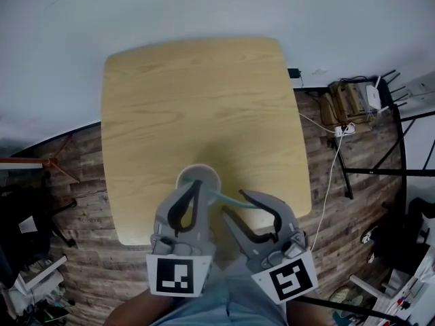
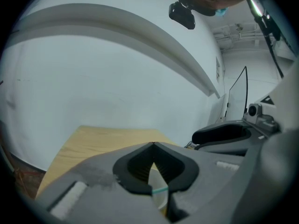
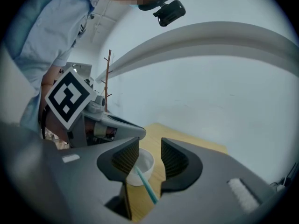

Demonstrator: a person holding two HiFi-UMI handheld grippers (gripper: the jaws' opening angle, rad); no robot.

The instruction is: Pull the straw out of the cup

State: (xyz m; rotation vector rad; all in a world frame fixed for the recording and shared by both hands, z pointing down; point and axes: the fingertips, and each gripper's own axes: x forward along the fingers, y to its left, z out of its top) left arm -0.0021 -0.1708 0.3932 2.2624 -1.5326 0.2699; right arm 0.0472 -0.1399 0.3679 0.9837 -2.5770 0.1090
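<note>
Lower centre on the table (image 1: pixel 190 100), the cup's (image 1: pixel 206 174) teal straw (image 3: pixel 145 185) lies between the right gripper's (image 3: pixel 150 146) parted jaws, which should close squarely and draw along its lean, while the left gripper (image 2: pixel 153 146), tips together, hovers over the cup.

1 cup (image 1: pixel 198 178) sits on the tabletop (image 1: pixel 197 107) near its front edge. The straw (image 1: pixel 234 201) in it leans right, between the right gripper's (image 1: pixel 239 204) jaws. The left gripper (image 1: pixel 197 185) lies over the cup's near rim.

table (image 1: pixel 204 107): pale matt wood | cup (image 3: pixel 142 164): smooth white | floor (image 1: pixel 353 209): rough planks
</note>
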